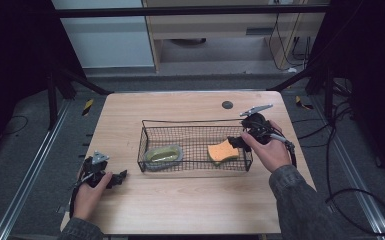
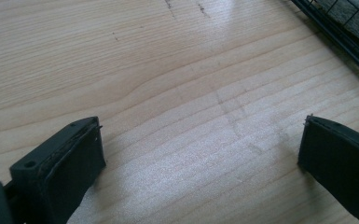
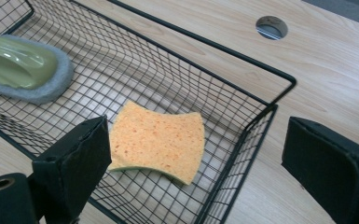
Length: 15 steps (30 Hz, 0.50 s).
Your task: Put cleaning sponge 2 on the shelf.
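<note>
Resting on pale, grained wood at the near left, the left gripper [image 1: 121, 175] has its jaws spread wide, nothing between them. Farther in, a black wire-mesh basket [image 1: 196, 122] holds a porous orange sponge [image 3: 158, 140] with wavy edges and a glossy green scrubber [image 3: 16, 60]. Beside its right end, the right gripper [image 1: 236, 142] hovers, jaws parted and empty.
</note>
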Available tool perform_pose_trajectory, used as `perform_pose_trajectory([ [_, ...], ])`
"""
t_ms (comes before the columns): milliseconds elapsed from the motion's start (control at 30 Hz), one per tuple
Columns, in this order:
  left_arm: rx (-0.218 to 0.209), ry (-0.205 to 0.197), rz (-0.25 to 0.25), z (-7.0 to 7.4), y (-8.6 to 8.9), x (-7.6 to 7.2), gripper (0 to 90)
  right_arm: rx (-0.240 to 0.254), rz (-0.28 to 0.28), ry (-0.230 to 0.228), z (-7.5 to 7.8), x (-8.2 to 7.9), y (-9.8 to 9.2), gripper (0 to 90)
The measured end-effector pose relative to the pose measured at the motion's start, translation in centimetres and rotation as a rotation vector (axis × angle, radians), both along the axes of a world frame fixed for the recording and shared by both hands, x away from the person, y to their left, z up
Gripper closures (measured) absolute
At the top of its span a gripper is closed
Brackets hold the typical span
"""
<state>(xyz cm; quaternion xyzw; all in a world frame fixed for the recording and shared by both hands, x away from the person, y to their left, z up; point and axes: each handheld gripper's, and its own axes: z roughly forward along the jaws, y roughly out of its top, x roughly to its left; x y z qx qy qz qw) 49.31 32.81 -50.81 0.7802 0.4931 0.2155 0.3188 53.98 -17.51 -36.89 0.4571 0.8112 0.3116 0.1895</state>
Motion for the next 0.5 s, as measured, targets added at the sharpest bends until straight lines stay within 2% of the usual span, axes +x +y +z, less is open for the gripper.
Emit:
perform_pose_trajectory([
  [67,-0.001,0.000,0.001,0.0,0.0,0.0,0.0,0.009,-0.008,0.000,0.0,0.0,-0.4,8.0],
  [200,-0.002,0.001,0.001,0.0,0.0,0.0,0.0,0.008,-0.033,-0.034,0.0,-0.2,-1.2,7.6],
  [300,-0.002,0.001,0.001,0.0,0.0,0.0,0.0,-0.010,-0.039,-0.069,0.0,-0.4,-1.8,7.3],
  [500,-0.002,0.001,0.001,0.0,0.0,0.0,0.0,-0.009,-0.057,-0.109,-0.1,-0.9,-3.0,6.7],
])
